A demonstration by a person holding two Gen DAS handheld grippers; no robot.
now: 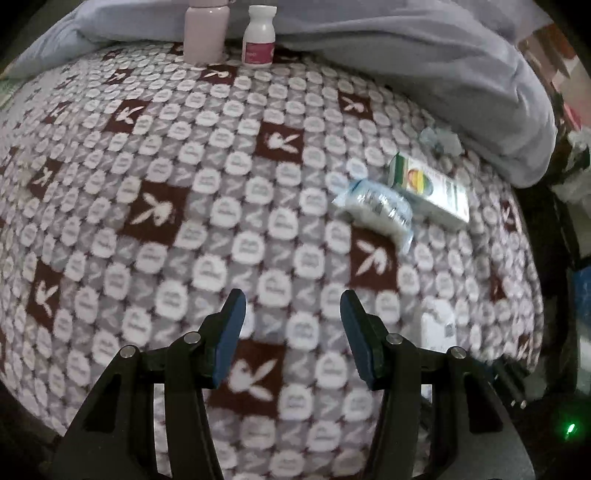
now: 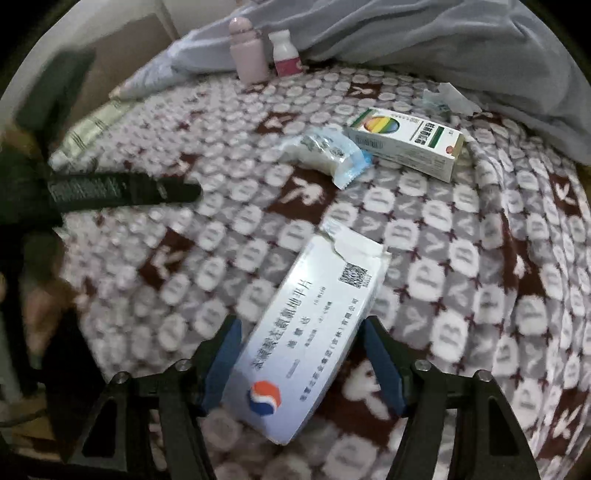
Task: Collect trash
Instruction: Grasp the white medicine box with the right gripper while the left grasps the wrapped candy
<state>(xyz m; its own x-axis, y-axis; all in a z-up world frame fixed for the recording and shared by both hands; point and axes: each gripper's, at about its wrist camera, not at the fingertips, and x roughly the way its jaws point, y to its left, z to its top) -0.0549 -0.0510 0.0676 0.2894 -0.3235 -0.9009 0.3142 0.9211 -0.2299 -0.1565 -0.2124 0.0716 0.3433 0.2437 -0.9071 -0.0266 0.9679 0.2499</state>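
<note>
A white medicine box [image 2: 314,317] with a torn flap and a QR code lies on the patterned blanket [image 2: 461,258]. It sits between the fingers of my right gripper [image 2: 301,325], whose blue pads stand close to its long sides; I see no firm press. The same box [image 1: 439,325] shows to the right of my left gripper [image 1: 293,306], which hovers open over the blanket with nothing in it. Farther off lie a clear snack wrapper [image 1: 373,206] [image 2: 325,151], a green-and-white carton [image 1: 428,188] [image 2: 406,142] and a crumpled wrapper [image 1: 439,140] [image 2: 447,98].
A pink bottle [image 1: 207,33] [image 2: 249,55] and a white bottle with a pink label [image 1: 258,37] [image 2: 286,55] stand at the back by a pale blue duvet [image 1: 443,66]. A black tube-like object [image 2: 122,192] reaches in from the left. The bed edge drops off on the right.
</note>
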